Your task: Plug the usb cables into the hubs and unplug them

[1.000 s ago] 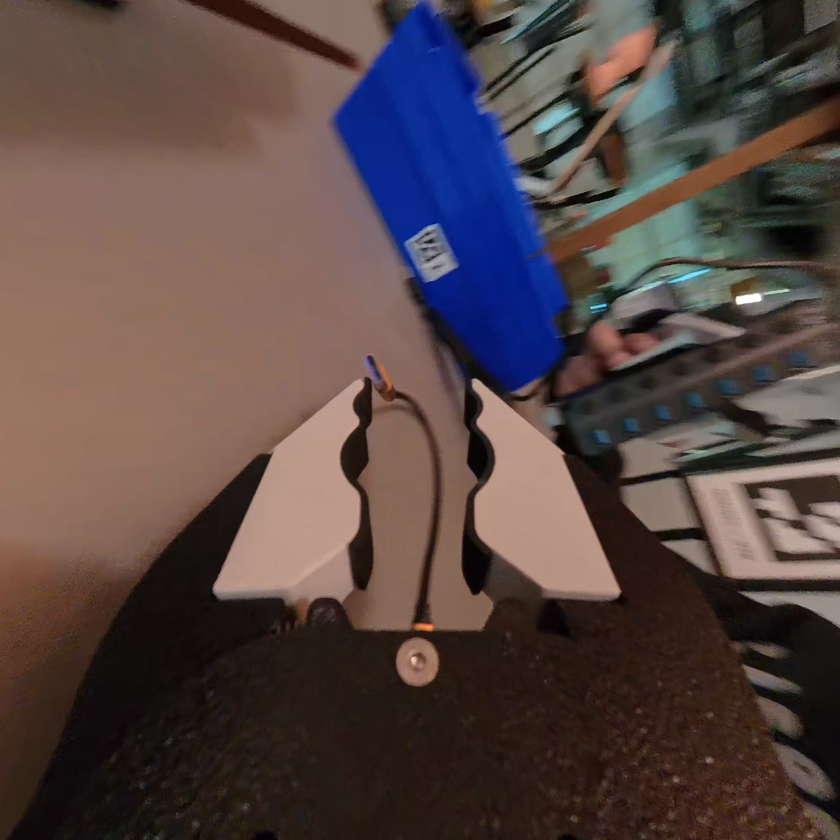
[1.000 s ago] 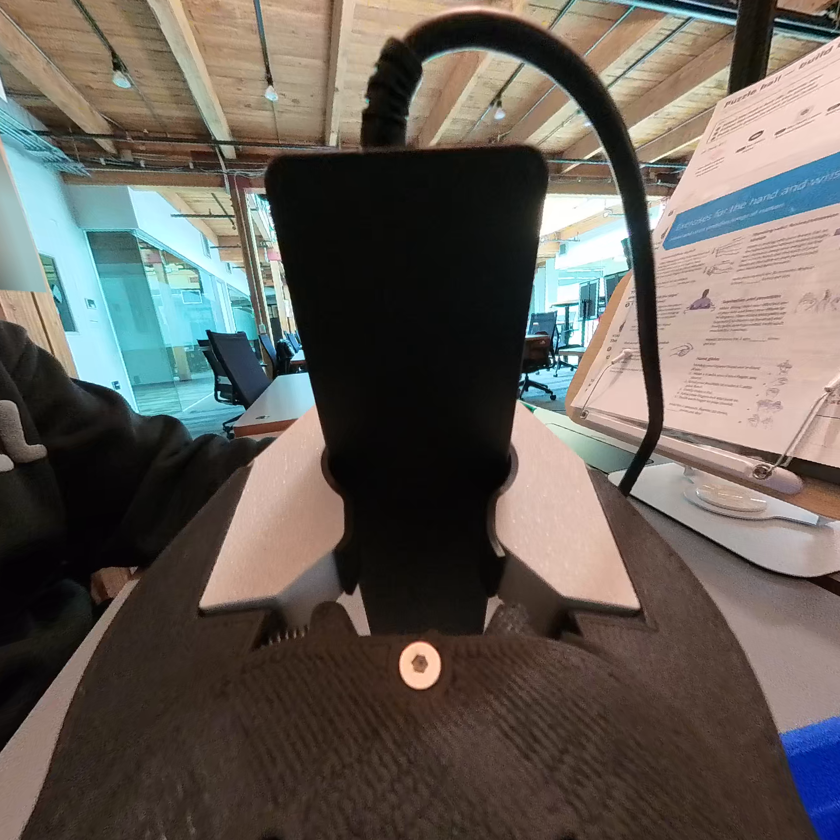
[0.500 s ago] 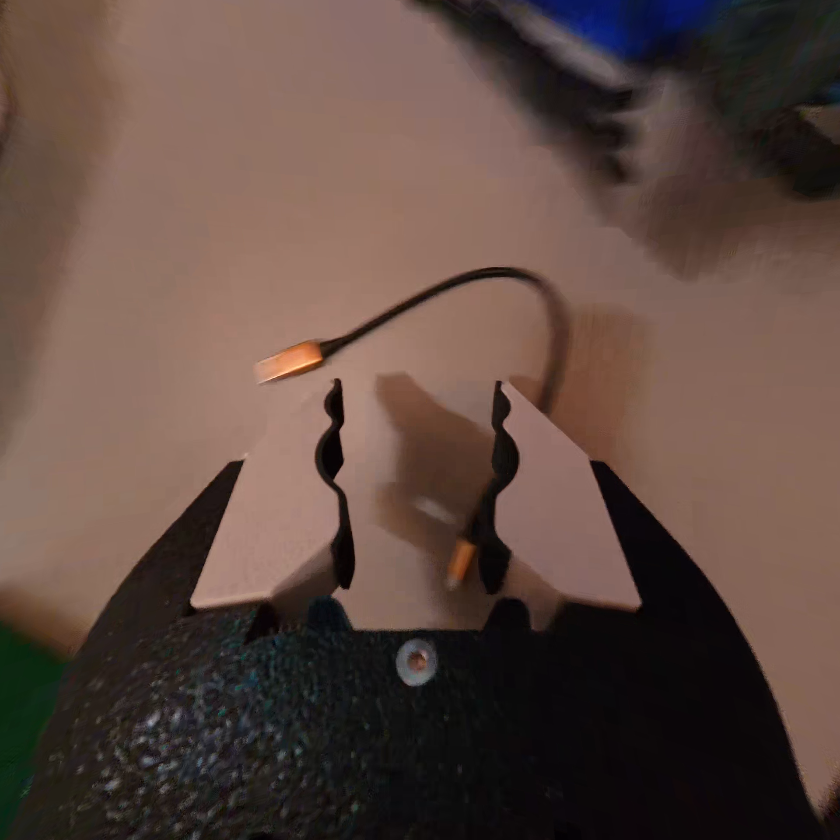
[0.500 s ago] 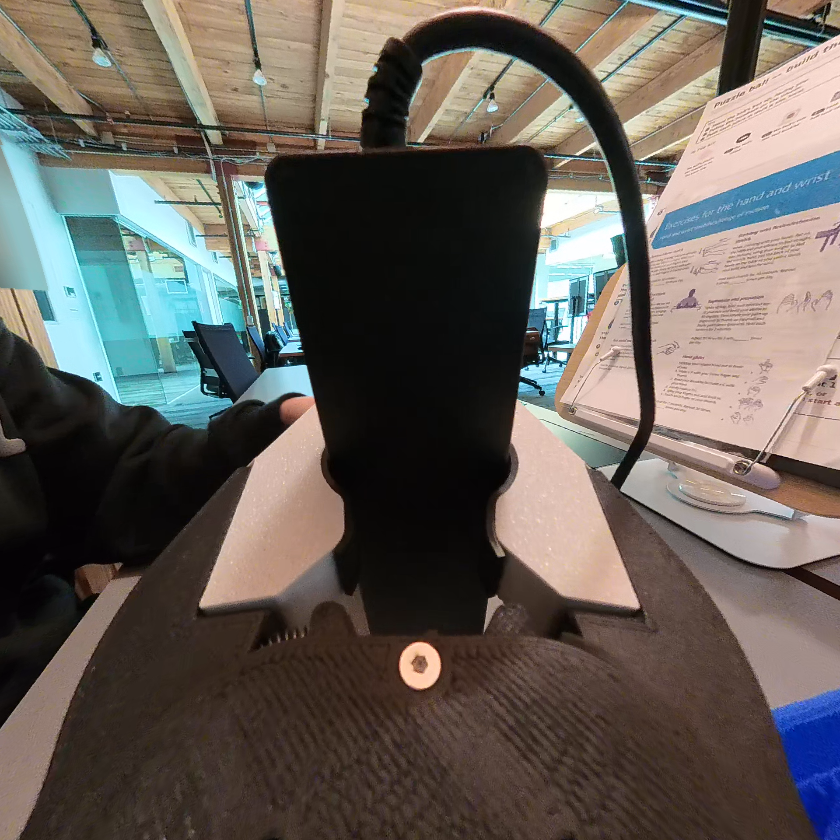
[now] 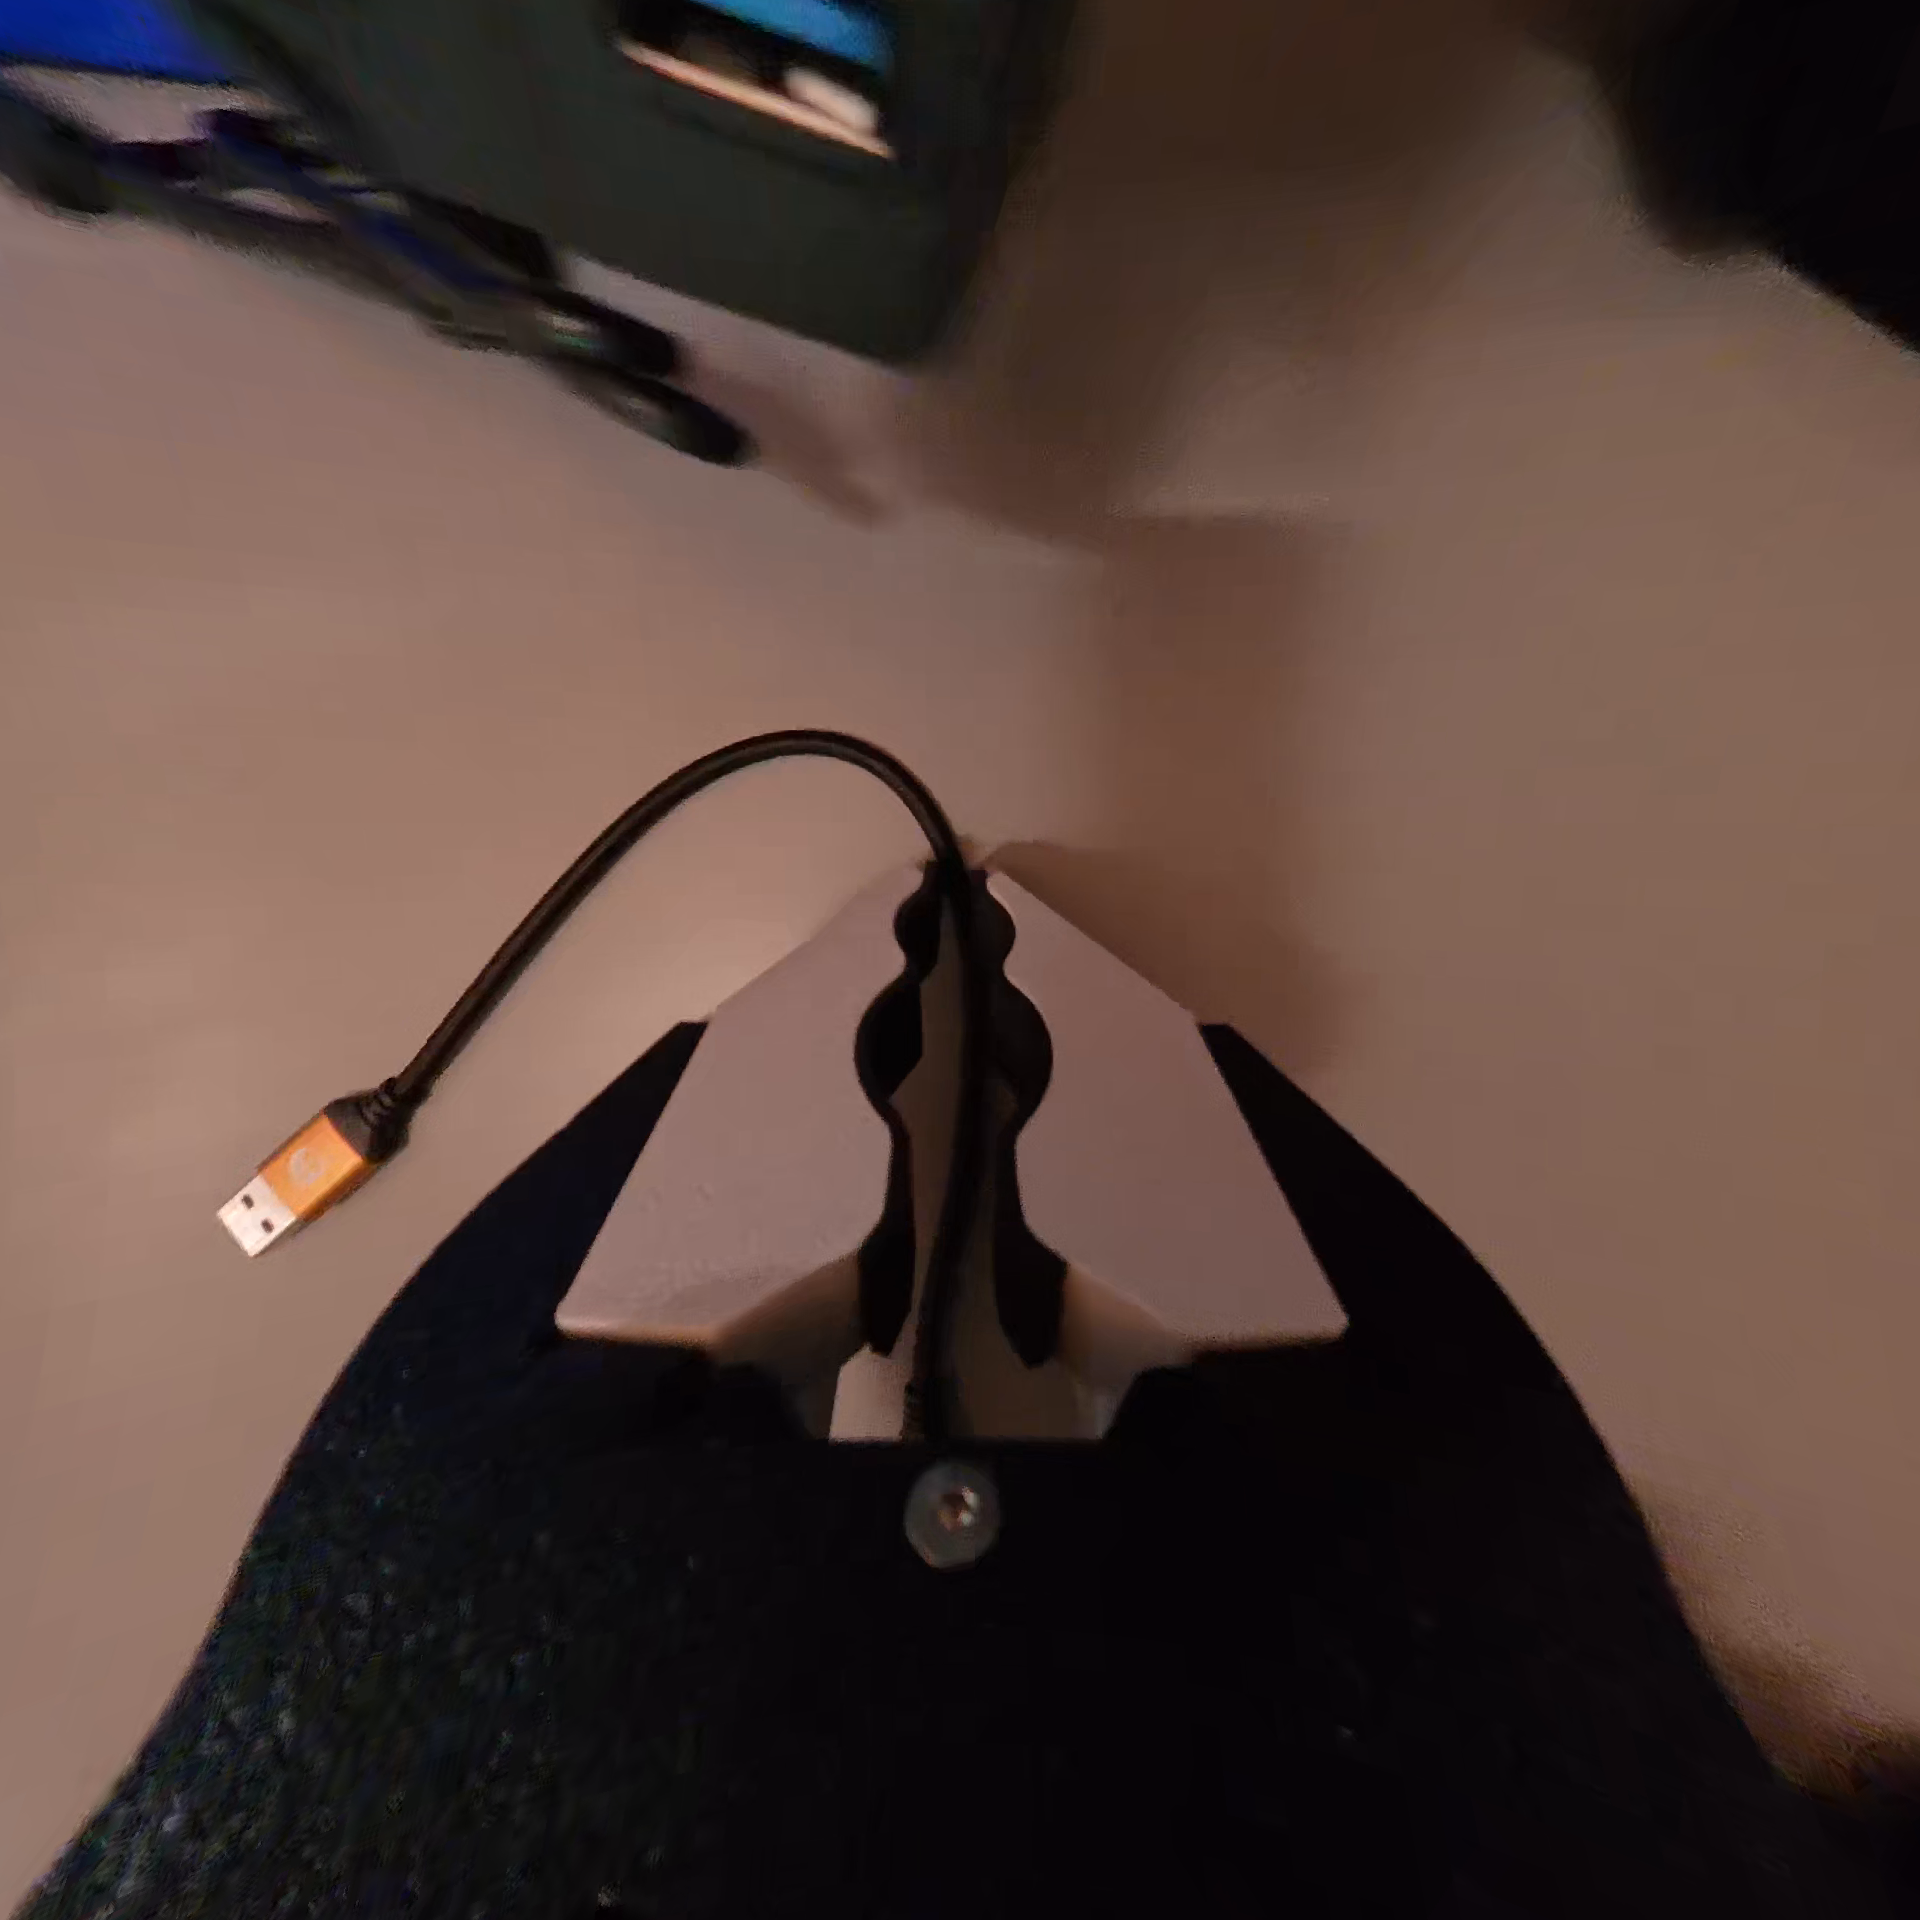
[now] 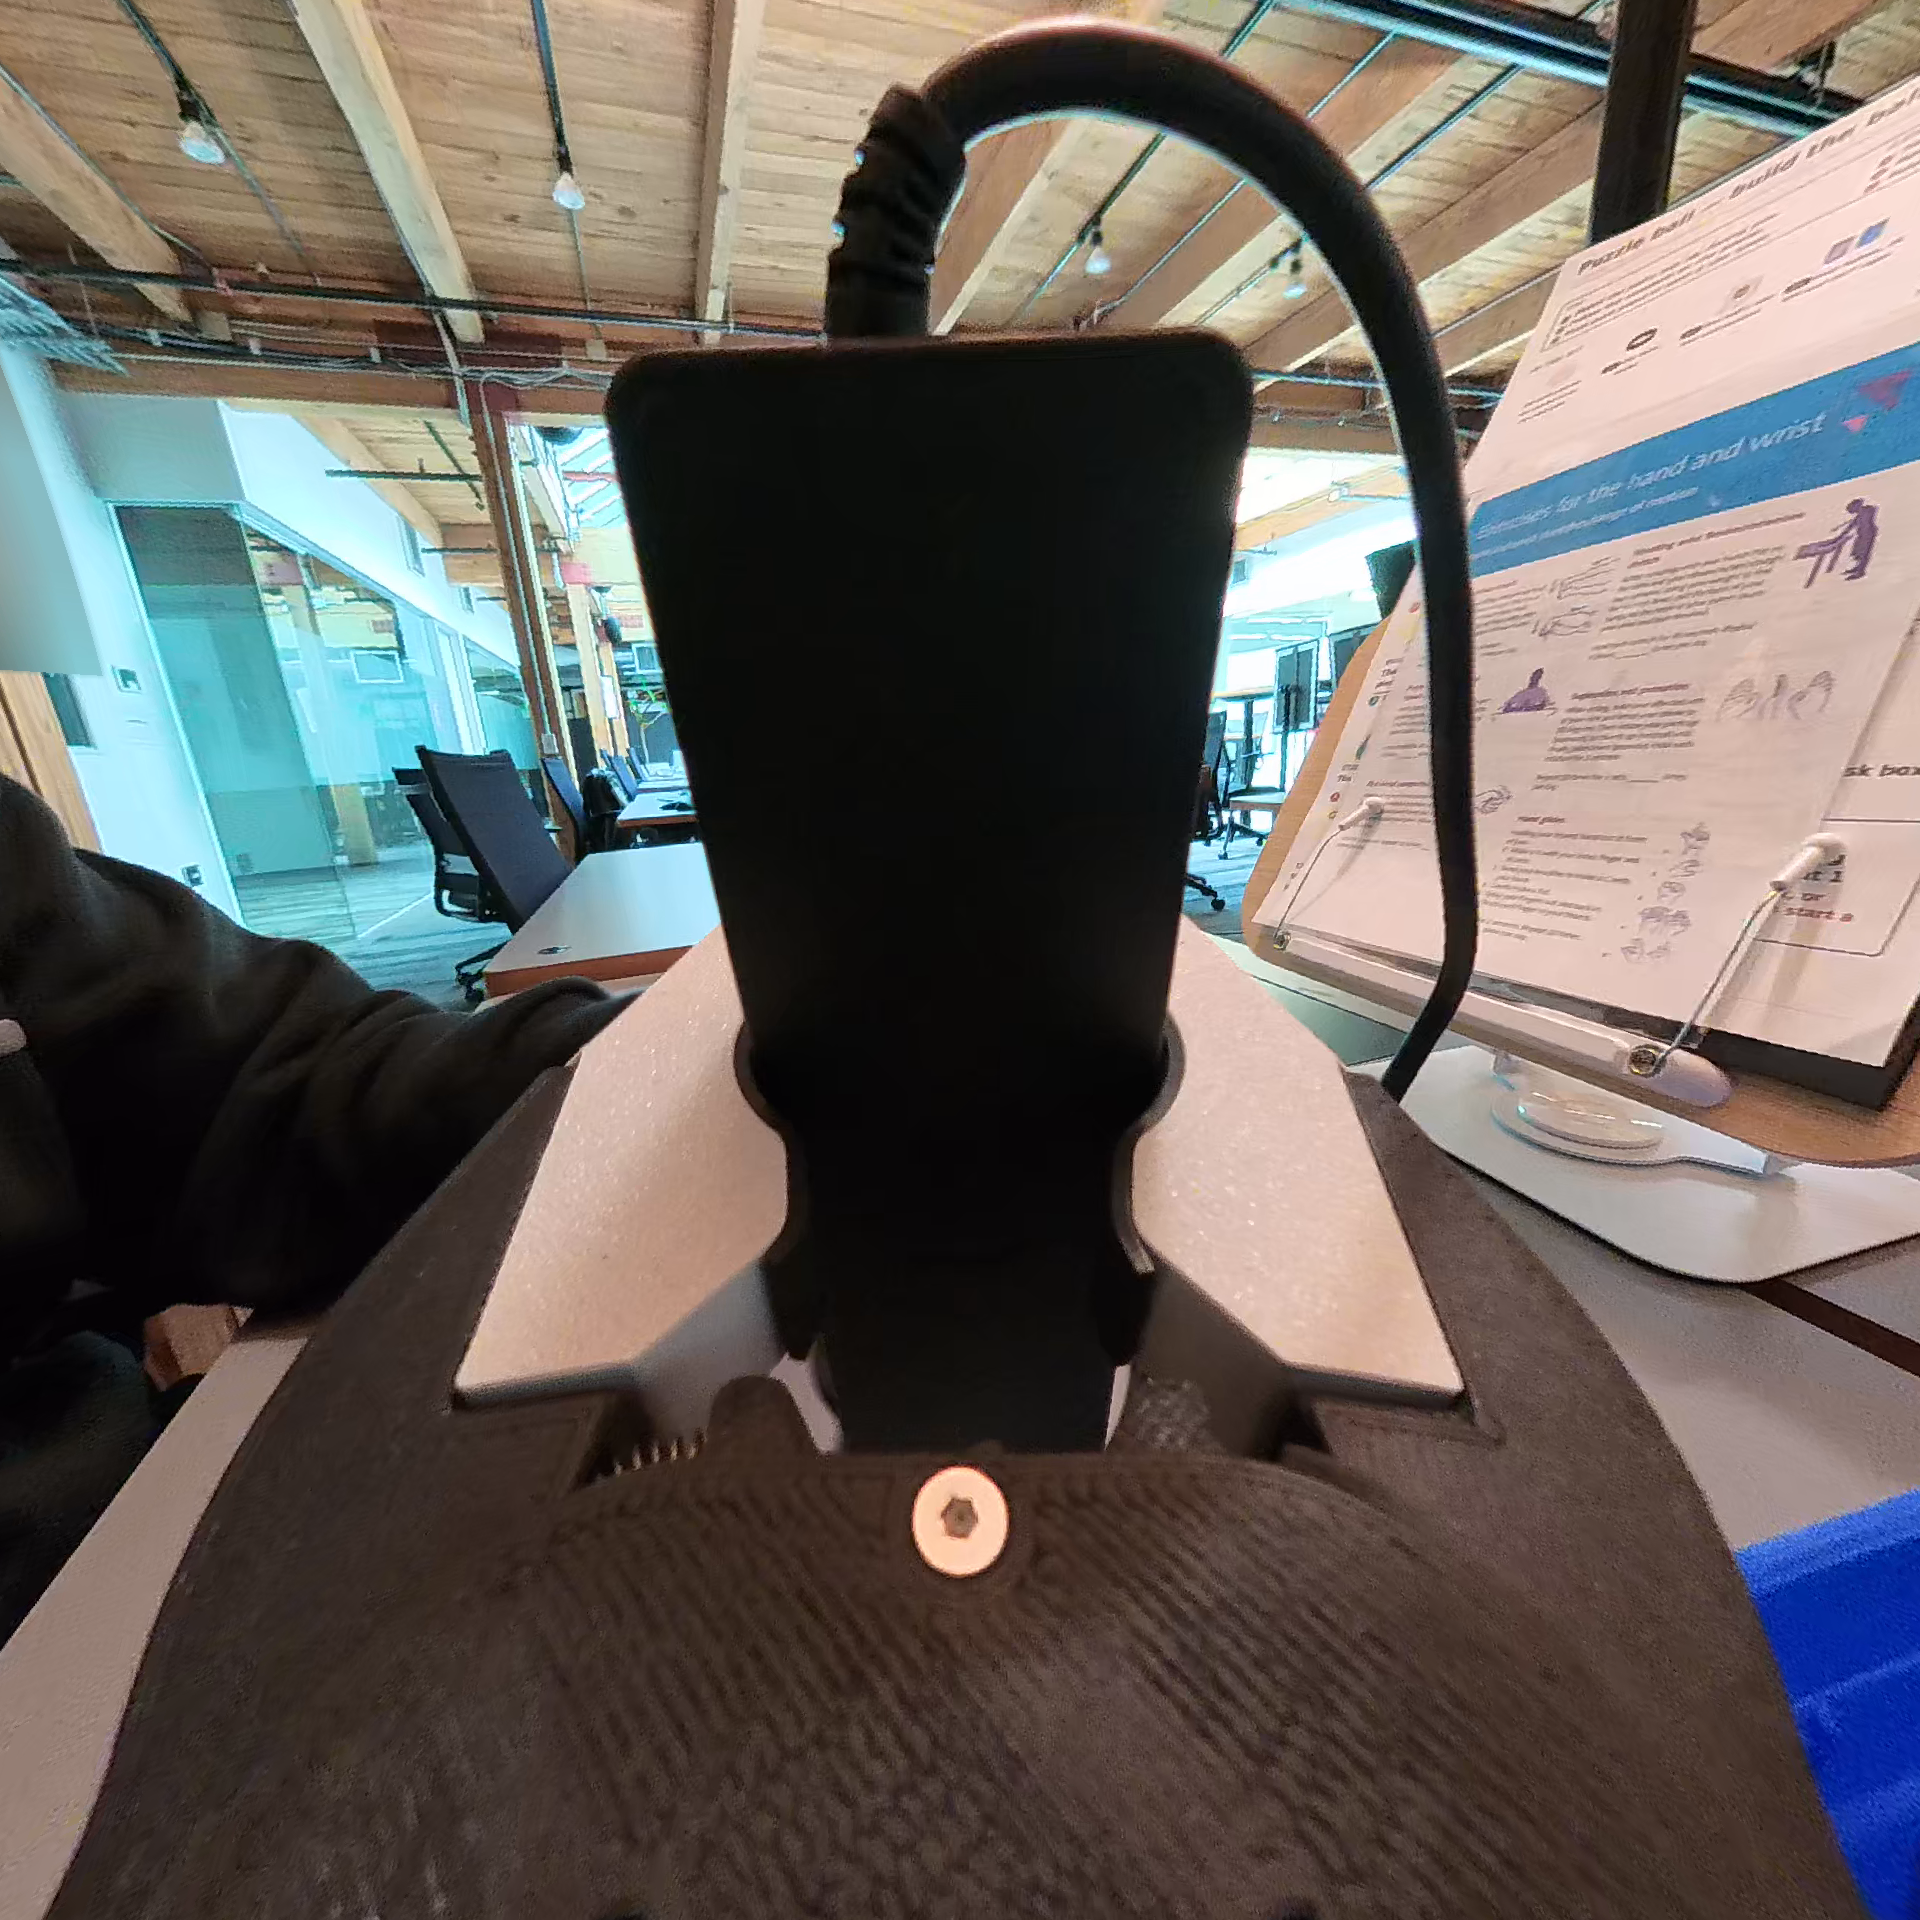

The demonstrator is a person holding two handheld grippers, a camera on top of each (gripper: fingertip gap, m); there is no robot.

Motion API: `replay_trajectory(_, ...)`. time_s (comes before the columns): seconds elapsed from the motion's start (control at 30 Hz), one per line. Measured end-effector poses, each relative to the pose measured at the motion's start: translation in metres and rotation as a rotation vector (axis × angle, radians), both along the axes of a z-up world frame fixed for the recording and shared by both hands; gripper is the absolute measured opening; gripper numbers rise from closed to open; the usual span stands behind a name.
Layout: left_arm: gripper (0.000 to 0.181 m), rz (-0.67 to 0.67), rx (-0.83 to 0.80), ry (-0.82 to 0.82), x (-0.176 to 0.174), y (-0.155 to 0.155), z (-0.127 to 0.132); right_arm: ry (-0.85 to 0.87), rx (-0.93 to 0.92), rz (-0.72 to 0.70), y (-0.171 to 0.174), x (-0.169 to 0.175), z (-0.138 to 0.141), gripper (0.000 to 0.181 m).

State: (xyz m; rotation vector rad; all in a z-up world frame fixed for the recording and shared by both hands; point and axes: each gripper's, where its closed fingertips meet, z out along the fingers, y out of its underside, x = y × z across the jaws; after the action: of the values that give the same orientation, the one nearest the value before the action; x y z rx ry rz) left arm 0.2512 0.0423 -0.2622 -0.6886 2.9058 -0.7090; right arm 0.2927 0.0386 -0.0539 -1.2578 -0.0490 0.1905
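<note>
In the left wrist view my left gripper [image 5: 951, 862] is shut on a thin black USB cable [image 5: 665, 810]. The cable arcs out of the fingertips to the left and ends in an orange USB-A plug [image 5: 301, 1179] that hangs free over the beige table [image 5: 312, 675]. A dark hub [image 5: 727, 156] with a blue-tongued USB port [image 5: 769, 73] is blurred at the top of that view. In the right wrist view my right gripper [image 6: 961, 1039] is shut on a black USB hub [image 6: 925, 727], held upright. The hub's thick black cable [image 6: 1403, 416] loops over to the right.
A blue bin [image 6: 1849, 1704] shows at the lower right of the right wrist view. A document stand with printed pages [image 6: 1662, 727] is on the table at right. A person's dark sleeve [image 6: 208, 1091] is at left. Office desks and chairs lie beyond.
My left gripper has closed on the black cable, which lay loose between open fingers before. The left view has swung so the hub's port is above. The right gripper holds the hub steady.
</note>
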Motion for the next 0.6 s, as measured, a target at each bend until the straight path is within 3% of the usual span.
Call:
replay_trajectory(0.03,0.003,-0.104,-0.002,0.023,-0.012,0.003,0.0,0.004,0.004,0.0,-0.001,0.0,0.001,0.062)
replay_trajectory(0.13,0.002,-0.338,0.048,0.032,-0.04,0.029,0.001,0.005,0.003,0.006,0.0,-0.001,0.0,0.062)
replay_trajectory(0.23,0.011,-0.292,0.067,0.111,-0.051,0.054,0.008,-0.005,-0.014,0.012,0.004,-0.003,-0.003,0.062)
replay_trajectory(0.33,0.027,-0.068,-0.012,0.075,-0.028,0.058,0.029,-0.008,-0.019,0.014,0.005,-0.004,-0.003,0.062)
replay_trajectory(0.47,0.033,0.438,-0.144,0.016,0.038,0.05,0.036,-0.004,-0.016,0.011,0.005,-0.003,-0.003,0.062)
replay_trajectory(0.53,0.036,0.546,-0.102,-0.051,0.057,0.055,0.024,-0.002,-0.016,0.009,0.005,-0.003,-0.003,0.062)
replay_trajectory(0.6,0.04,0.567,0.03,-0.103,0.062,0.068,0.008,-0.002,-0.017,0.008,0.005,-0.002,-0.003,0.062)
